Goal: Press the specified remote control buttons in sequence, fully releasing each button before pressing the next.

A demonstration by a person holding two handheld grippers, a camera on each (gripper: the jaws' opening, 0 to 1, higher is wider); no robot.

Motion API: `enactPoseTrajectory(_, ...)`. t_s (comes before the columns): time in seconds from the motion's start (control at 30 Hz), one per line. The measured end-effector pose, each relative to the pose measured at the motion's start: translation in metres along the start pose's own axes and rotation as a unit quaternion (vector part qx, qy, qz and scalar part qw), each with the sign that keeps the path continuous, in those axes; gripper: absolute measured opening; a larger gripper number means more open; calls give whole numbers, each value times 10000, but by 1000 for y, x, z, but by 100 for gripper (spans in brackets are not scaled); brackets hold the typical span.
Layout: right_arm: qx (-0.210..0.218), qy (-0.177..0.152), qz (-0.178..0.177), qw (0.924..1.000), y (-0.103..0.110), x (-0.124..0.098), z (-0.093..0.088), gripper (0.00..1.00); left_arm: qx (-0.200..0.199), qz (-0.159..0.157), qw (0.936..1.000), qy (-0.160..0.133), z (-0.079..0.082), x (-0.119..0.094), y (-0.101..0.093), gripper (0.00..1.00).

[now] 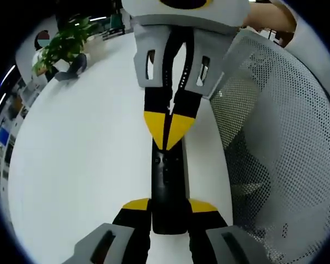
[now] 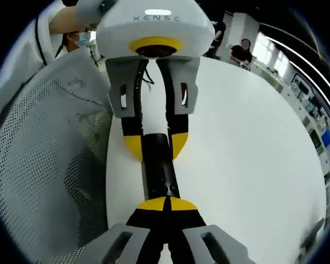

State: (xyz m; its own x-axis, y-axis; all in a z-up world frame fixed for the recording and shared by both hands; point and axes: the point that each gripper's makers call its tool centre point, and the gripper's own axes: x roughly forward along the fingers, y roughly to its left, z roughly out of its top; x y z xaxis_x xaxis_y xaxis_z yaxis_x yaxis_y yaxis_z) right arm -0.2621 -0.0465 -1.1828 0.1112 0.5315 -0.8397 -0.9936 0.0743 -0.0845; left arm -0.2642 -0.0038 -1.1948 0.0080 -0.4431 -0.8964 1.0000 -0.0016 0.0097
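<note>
A slim black remote control [image 1: 168,181] is held just above the white table [image 1: 82,165]. My left gripper [image 1: 169,208] is shut on its near end, one yellow fingertip on each side. My right gripper [image 1: 169,129] comes in from the top of the left gripper view, with its yellow tips shut together and resting on the remote's button face. In the right gripper view, my right gripper [image 2: 166,204] touches the remote [image 2: 160,176] with its joined tips. Beyond it, the left gripper [image 2: 155,146] clamps the remote's far end.
A white perforated mesh chair back [image 1: 275,137] stands close beside the table edge; the same mesh chair back [image 2: 49,143] appears in the right gripper view. A potted plant [image 1: 60,47] sits at the far corner. People [image 2: 242,52] sit beyond the table.
</note>
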Motion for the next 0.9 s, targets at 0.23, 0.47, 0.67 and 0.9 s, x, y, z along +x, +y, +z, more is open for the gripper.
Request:
enactPoseTrajectory(0.23,46,74,120,9999,-2,1,0,0,43,-35,10000,31,0,0,0,24)
enactPoseTrajectory(0.47,183,-97,177,9996,-6,-7,0,0,56,-21,10000,75,0,0,0,24)
enactPoseTrajectory(0.67,81,78,316,9994,-3,-4,-5,10,60,-33,9999,87,0,0,1,24)
enactPoseTrajectory(0.9,-138,169,412,9989,0,-1,-3,6,27,-23,10000,32,0,0,1,24)
